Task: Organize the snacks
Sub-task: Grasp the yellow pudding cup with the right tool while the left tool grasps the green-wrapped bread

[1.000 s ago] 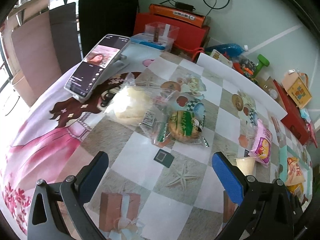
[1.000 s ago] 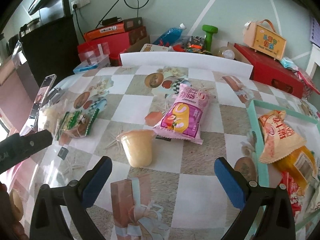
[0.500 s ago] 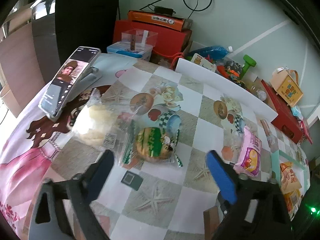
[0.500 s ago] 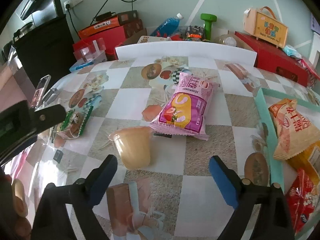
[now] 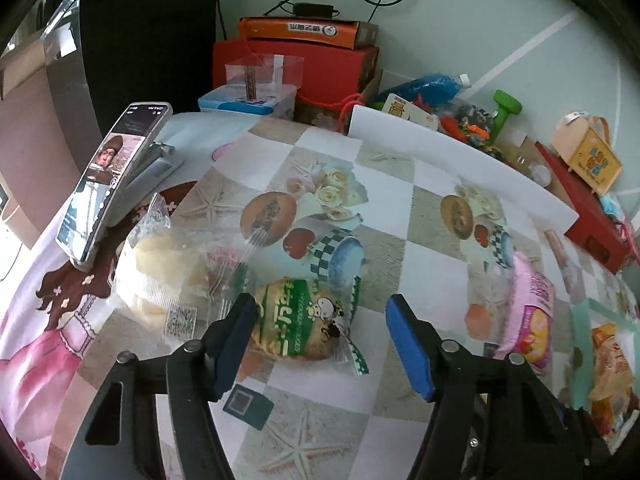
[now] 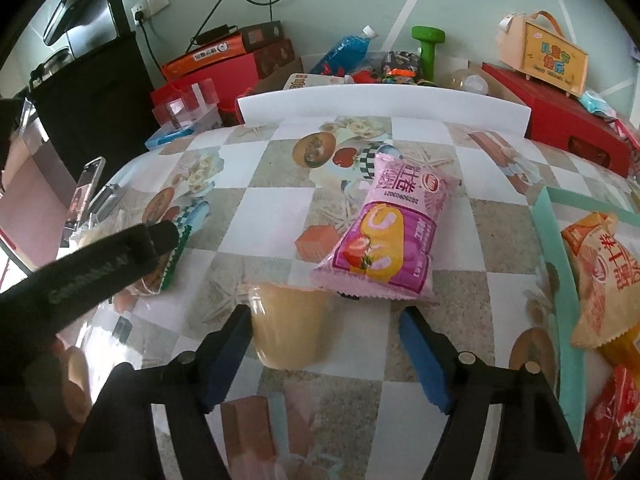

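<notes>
A round pastry in a green wrapper (image 5: 304, 324) lies on the patterned tablecloth between the jaws of my left gripper (image 5: 320, 336). The jaws are closing; the left pad sits at the wrapper's edge and the right pad stands clear of it. A pale yellow jelly cup (image 6: 288, 324) lies on its side between the closing jaws of my right gripper (image 6: 326, 344), close to the left pad and apart from the right one. A pink snack packet (image 6: 392, 240) lies just beyond the cup. A teal tray (image 6: 556, 248) at the right holds an orange packet (image 6: 600, 276) and a red packet (image 6: 608, 420).
A clear bag of pale bread (image 5: 168, 272) touches the pastry's left side. A phone on a stand (image 5: 108, 184) leans at the table's left. Red boxes (image 5: 296, 64), a white board (image 5: 440, 148) and a green dumbbell (image 6: 428, 44) line the far edge.
Both grippers' jaws have narrowed. The left gripper moved forward until the green-wrapped pastry lay between its jaws. The right gripper edged forward and down, so the jelly cup now lies between its jaws.
</notes>
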The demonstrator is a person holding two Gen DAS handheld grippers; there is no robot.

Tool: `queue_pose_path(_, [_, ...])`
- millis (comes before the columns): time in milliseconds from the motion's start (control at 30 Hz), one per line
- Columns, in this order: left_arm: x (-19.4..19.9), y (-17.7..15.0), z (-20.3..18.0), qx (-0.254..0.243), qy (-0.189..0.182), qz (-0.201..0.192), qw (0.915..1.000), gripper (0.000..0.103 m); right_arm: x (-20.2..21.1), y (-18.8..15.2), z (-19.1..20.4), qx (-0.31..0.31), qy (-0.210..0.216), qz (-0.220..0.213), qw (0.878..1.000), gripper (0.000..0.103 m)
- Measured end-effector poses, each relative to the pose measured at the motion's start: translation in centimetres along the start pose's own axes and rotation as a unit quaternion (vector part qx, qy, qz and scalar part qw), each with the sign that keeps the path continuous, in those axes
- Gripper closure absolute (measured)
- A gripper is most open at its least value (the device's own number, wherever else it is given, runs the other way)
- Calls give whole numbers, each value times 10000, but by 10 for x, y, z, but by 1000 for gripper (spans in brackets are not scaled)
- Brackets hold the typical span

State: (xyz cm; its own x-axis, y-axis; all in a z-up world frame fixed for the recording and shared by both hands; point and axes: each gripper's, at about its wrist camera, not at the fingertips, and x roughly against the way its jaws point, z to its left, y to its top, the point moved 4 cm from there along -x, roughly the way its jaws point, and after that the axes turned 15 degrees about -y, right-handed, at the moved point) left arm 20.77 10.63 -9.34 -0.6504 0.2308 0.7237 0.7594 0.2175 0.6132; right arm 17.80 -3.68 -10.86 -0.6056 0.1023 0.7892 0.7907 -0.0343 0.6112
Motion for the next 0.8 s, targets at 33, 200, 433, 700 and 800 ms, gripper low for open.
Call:
queue_pose_path(33, [-1, 0, -1, -44, 30, 2, 10000, 34, 0, 0, 0, -1, 11, 4, 10000, 25])
queue_pose_path(200, [-4, -1, -12, -183, -167, 66, 9997, 34, -1, 1, -1, -23, 54, 10, 10000, 25])
queue_pose_path(433, [-5, -2, -24, -237, -472, 187, 9984, 34, -1, 2, -3, -63, 92, 22, 9999, 25])
queue_pose_path(700, [0, 1, -20, -239, -200, 90, 9995, 37, 0, 2, -6, -81, 63, -3, 9999, 41])
queue_pose_path(800, [0, 3, -10, -127, -67, 27, 9999, 37, -1, 3, -8, -112, 60, 3, 9999, 42])
